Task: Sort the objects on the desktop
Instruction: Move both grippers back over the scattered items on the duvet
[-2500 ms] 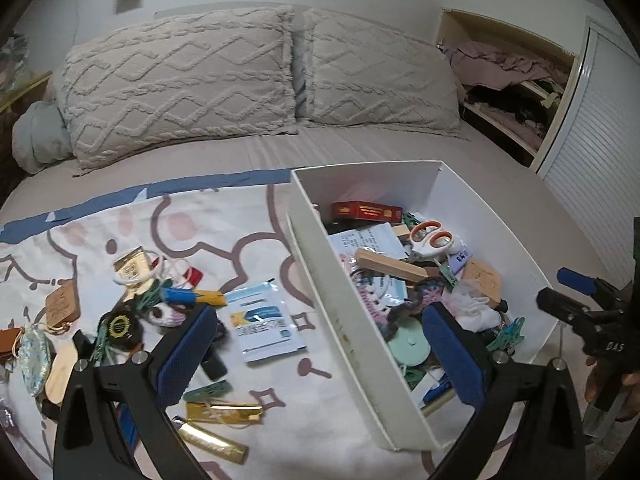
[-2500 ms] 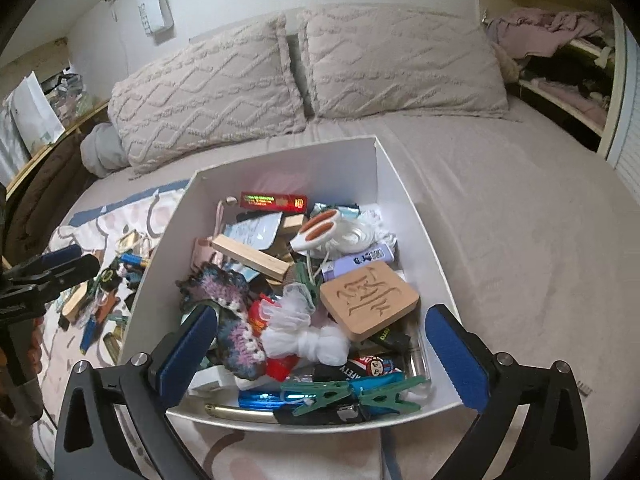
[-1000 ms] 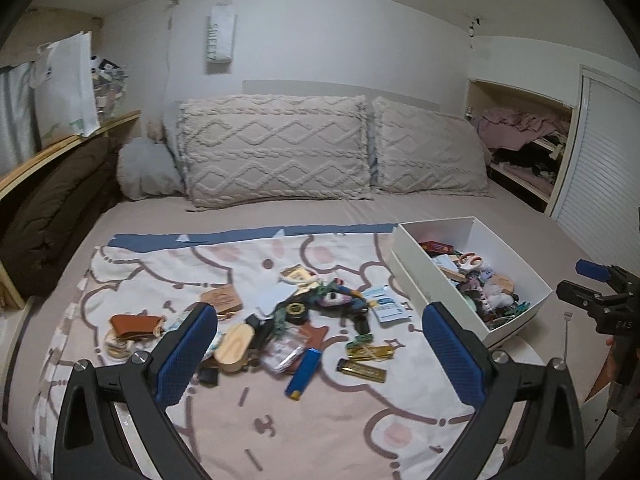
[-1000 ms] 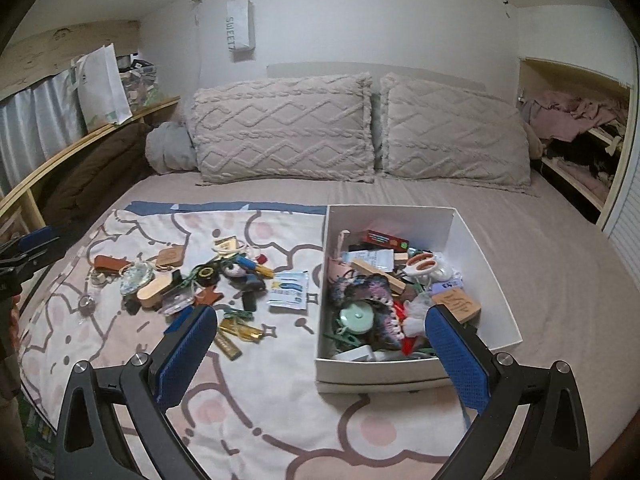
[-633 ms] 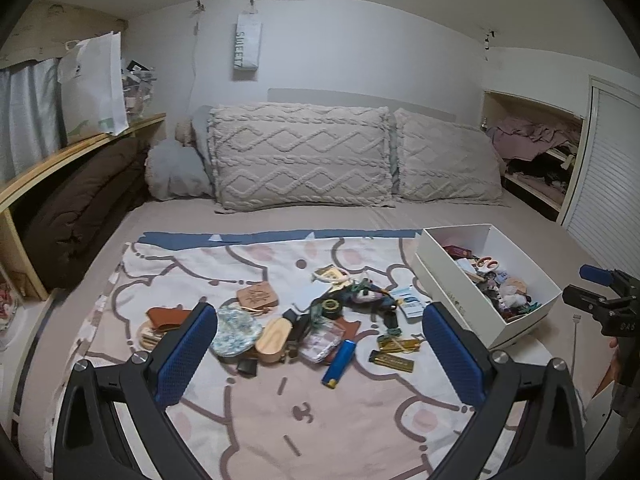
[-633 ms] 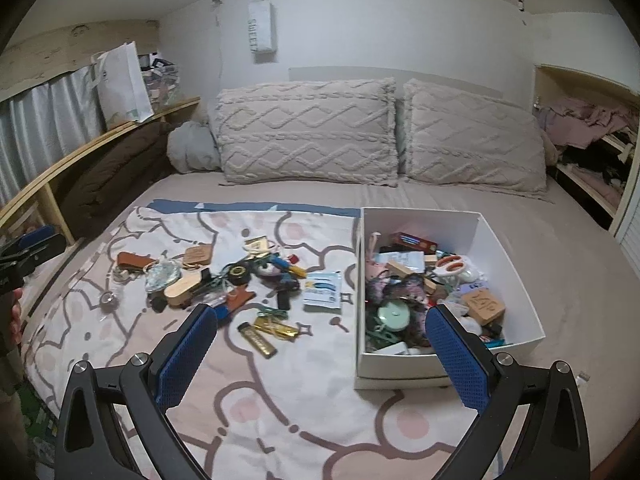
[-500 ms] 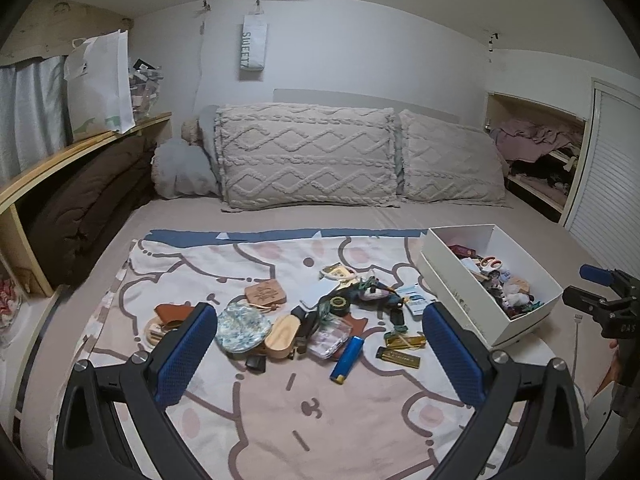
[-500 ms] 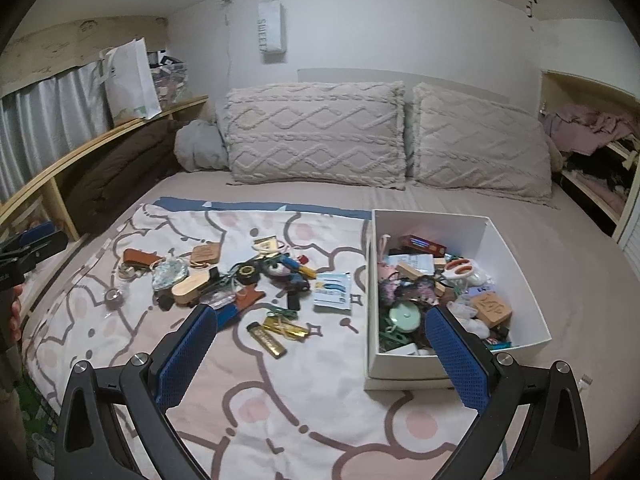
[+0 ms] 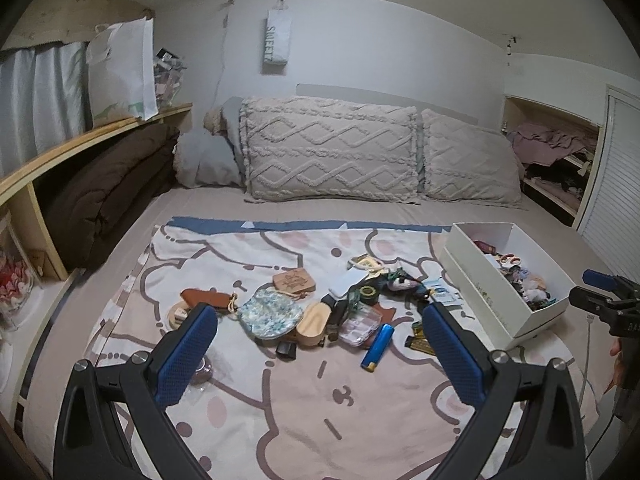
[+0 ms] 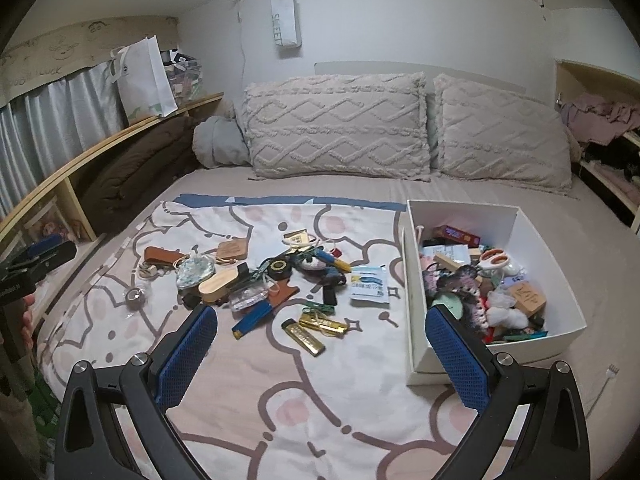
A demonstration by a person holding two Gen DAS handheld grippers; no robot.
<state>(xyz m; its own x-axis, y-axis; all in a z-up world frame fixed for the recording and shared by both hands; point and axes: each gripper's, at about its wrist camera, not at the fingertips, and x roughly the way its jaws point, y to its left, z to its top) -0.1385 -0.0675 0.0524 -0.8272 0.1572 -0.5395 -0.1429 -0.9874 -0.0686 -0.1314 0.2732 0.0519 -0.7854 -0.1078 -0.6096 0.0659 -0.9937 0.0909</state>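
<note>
A pile of small desktop objects lies on a patterned blanket (image 9: 280,392) on the bed: a blue lighter (image 9: 377,341), a floral pouch (image 9: 270,312), a wooden case (image 9: 313,318), gold lighters (image 10: 316,327), a white packet (image 10: 369,280). A white box (image 9: 480,280) at the right holds several sorted items; it also shows in the right wrist view (image 10: 416,280). My left gripper (image 9: 320,348) is open and empty, well back from the pile. My right gripper (image 10: 320,348) is open and empty, held back near the bed's foot.
Two knitted pillows (image 9: 332,148) lie at the head of the bed. A wooden shelf with a brown duvet (image 9: 100,192) runs along the left. A closet (image 9: 560,160) with clothes is at the right. A white cable (image 10: 600,384) lies by the box.
Both grippers have pulled back and up from the white box and the pile, so the whole bed now shows. Both stay open and empty.
</note>
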